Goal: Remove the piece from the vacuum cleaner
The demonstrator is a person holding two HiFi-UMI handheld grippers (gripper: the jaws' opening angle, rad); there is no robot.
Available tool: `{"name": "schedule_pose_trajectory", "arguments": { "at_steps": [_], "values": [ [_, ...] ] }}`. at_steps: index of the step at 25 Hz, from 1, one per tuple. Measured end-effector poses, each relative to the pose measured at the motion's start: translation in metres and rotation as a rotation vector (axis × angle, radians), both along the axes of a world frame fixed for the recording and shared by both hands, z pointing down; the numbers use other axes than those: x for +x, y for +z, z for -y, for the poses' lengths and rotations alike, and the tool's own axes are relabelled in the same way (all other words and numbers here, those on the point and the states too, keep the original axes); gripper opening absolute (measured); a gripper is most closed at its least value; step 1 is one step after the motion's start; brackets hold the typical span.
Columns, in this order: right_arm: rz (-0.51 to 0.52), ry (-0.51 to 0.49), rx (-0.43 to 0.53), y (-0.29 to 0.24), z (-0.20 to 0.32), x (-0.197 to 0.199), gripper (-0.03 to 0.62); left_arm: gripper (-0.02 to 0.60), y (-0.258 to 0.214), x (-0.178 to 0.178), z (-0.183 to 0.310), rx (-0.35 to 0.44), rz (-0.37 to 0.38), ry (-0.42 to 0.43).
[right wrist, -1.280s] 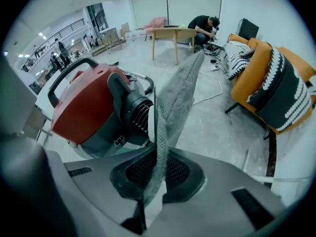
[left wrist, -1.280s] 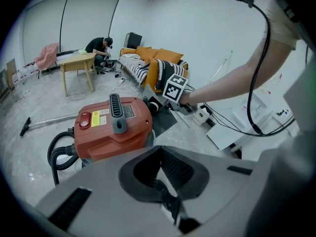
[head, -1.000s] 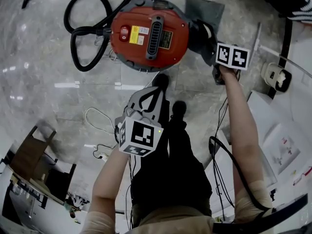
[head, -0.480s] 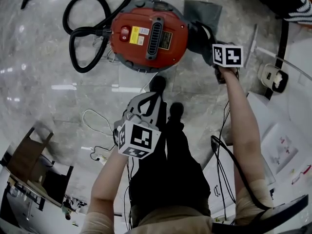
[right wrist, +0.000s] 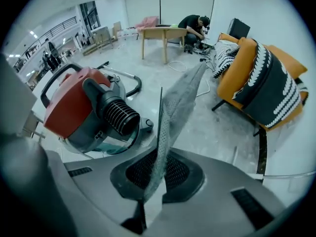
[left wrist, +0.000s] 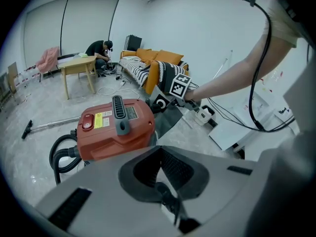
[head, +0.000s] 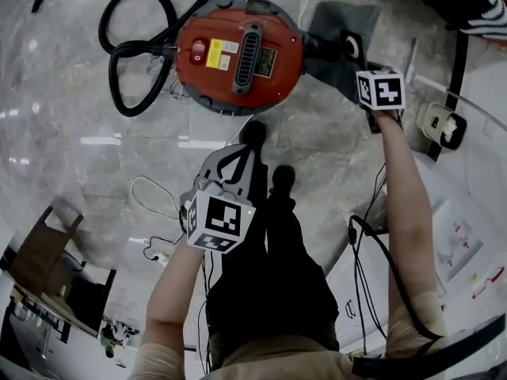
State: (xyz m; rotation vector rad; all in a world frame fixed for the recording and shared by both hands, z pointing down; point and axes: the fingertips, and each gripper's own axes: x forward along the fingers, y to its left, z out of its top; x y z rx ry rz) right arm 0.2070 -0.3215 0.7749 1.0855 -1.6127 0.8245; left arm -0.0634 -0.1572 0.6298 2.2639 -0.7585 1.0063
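The red vacuum cleaner (head: 238,54) stands on the marble floor, its black ribbed port (right wrist: 121,115) bare on the side facing my right gripper. My right gripper (right wrist: 148,199) is shut on the grey mesh dust bag (right wrist: 175,107), which hangs off to the right of the vacuum, apart from the port. In the head view the bag (head: 337,22) and its black collar (head: 351,47) lie just right of the red body. My left gripper (left wrist: 170,206) is shut on nothing, held back near the person's legs and pointing at the vacuum (left wrist: 116,127).
A black hose (head: 127,54) loops left of the vacuum. A white cable (head: 150,196) lies on the floor at left, and a white box (head: 444,125) at right. An orange sofa (right wrist: 261,83), a wooden table (right wrist: 163,36) and a crouching person (right wrist: 195,26) are beyond.
My right gripper has rolled and shifted right with the dust bag; the bag's collar has come away from the vacuum's side. The left gripper stays about where it was.
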Motion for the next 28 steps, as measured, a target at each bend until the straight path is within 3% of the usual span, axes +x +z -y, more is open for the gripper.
{"name": "schedule_pose_trajectory", "arguments": {
  "at_steps": [7,13,19,24,28],
  "values": [
    [0.074,0.113,0.053,-0.016,-0.003,0.013,0.021,-0.006,-0.003,0.013,0.006,0.010,0.008,0.023],
    [0.250,0.359,0.089,-0.045,-0.033,0.046,0.021,-0.006,-0.016,0.024,0.005,0.032,0.011,0.034],
    [0.340,0.546,0.124,-0.092,-0.082,0.085,0.023,-0.006,-0.045,0.032,-0.010,0.030,0.019,0.074],
    [0.375,0.623,0.137,-0.140,-0.131,0.094,0.023,-0.006,-0.081,0.043,-0.027,0.031,0.042,0.149],
    [0.435,0.645,0.178,-0.181,-0.152,0.089,0.023,-0.006,-0.129,0.051,-0.020,0.093,0.053,0.169]
  ]
}}
